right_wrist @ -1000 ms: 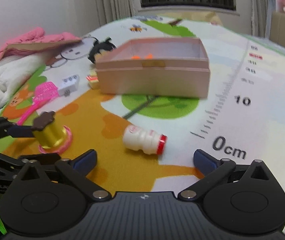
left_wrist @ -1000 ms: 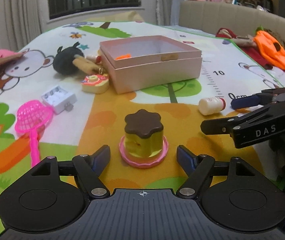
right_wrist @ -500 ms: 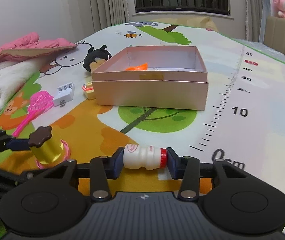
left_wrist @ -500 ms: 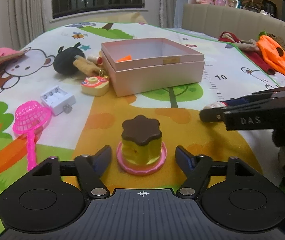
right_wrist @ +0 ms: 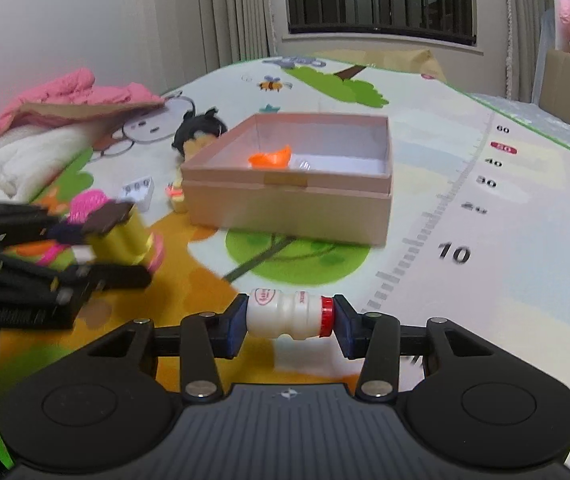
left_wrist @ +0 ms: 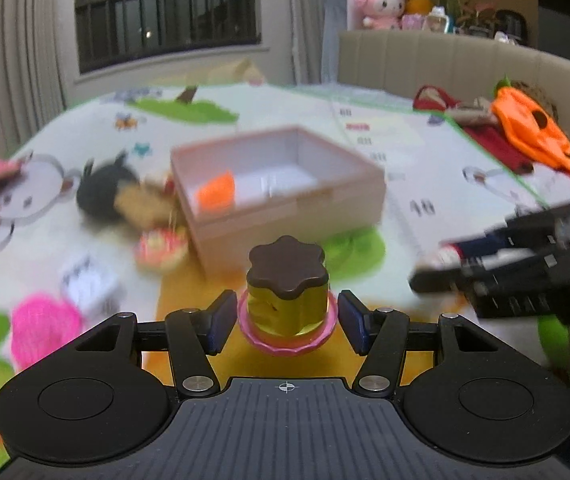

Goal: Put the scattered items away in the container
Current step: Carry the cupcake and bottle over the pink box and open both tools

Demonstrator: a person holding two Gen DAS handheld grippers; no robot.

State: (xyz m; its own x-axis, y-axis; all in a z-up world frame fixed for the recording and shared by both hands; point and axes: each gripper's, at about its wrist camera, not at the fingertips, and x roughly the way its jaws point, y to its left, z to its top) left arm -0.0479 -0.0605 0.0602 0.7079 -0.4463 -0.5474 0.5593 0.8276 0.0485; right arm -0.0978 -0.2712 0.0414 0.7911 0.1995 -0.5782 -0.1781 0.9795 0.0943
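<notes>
Brown-capped, the toy pudding (left_wrist: 288,304) sits between the closing left gripper (left_wrist: 288,317) fingers, already gripped and lifted off the play mat (left_wrist: 425,168); the pink box (left_wrist: 281,196) lies ahead.

The right gripper (right_wrist: 289,318) clamps the small white bottle (right_wrist: 285,317) end to end. Both await carrying over the box and releasing.

A cartoon-printed play mat (right_wrist: 465,152) covers the floor. On it sit a pink cardboard box (right_wrist: 289,204), a black plush toy (right_wrist: 199,130) and a white battery case (right_wrist: 139,192) beside it. A pink toy net (left_wrist: 43,326) lies nearer, and orange fabric (left_wrist: 541,136) lies at the mat's edge.
</notes>
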